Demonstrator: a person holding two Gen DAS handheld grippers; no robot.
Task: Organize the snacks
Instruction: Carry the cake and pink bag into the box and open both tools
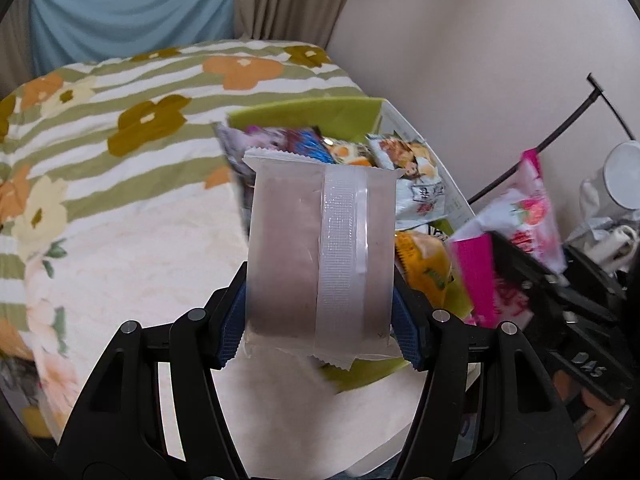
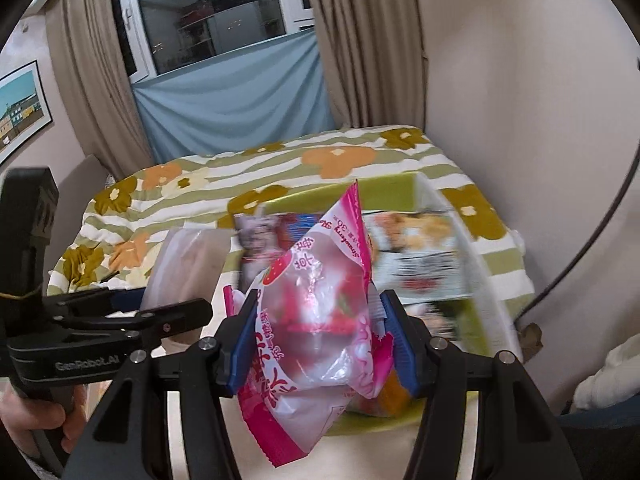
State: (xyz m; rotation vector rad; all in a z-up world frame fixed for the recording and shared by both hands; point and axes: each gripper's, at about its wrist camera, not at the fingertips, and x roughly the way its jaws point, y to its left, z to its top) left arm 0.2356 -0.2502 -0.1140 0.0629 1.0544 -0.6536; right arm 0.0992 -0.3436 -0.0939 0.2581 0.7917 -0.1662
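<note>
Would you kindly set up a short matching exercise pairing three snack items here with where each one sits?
Things:
1. frosted brown packet
2. pink strawberry packet
3. orange packet

Places:
A. in the green box
B. in the left tool
C. in the right tool

Pairs: 1-B, 2-C, 3-A

A floral bedspread (image 2: 280, 160) covers the bed, bearing a green snack box (image 2: 392, 188).
</note>
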